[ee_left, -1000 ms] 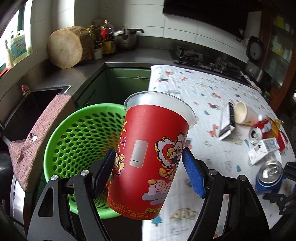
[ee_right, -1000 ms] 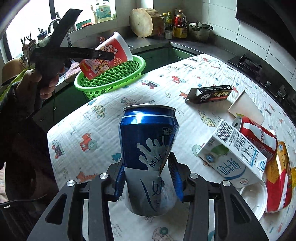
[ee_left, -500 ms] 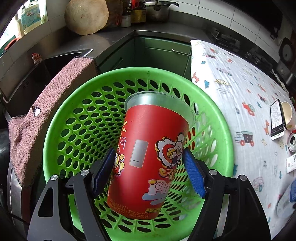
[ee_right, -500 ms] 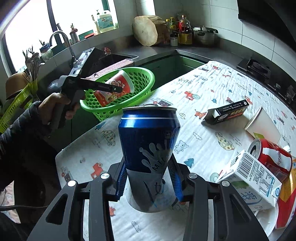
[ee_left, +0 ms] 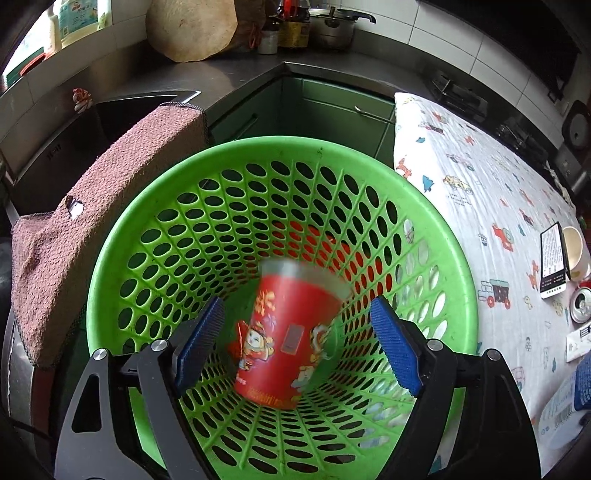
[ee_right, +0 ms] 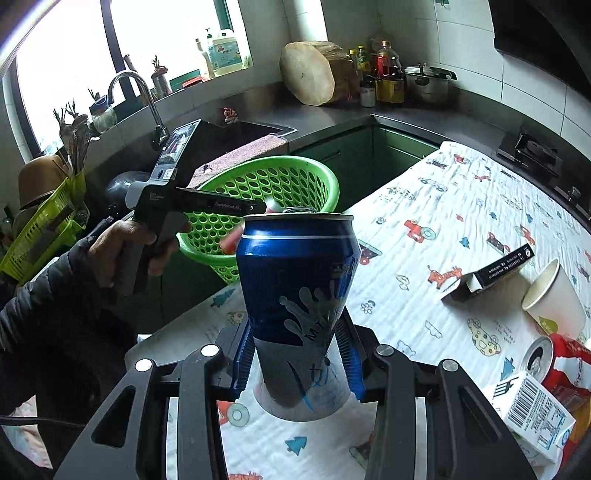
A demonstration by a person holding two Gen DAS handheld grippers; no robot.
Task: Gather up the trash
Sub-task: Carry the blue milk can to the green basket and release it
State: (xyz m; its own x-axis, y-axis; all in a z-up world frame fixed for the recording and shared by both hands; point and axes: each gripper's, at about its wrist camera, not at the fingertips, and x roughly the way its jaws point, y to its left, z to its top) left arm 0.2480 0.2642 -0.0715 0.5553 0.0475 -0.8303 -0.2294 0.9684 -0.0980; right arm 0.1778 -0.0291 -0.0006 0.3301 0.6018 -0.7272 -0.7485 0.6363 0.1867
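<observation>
Left gripper (ee_left: 295, 343) jaws just spread, red cup (ee_left: 291, 332) loose in green basket (ee_left: 450, 266); our right gripper (ee_right: 295, 363) pinches blue can (ee_right: 297, 291) low, light, thin-walled, dents easily

White tiled walls (ee_right: 465, 33), bright window (ee_right: 66, 66), steel counter (ee_left: 207, 79), possibly sink (ee_left: 122, 118)

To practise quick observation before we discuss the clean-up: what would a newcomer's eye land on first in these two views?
First, the blurred red paper cup inside the green basket, lying free between the left tongs, whose jaws have just been opening and no longer touch it. Next, the blue can, upright and pinched low on its body by the right tongs above the patterned tablecloth.
</observation>
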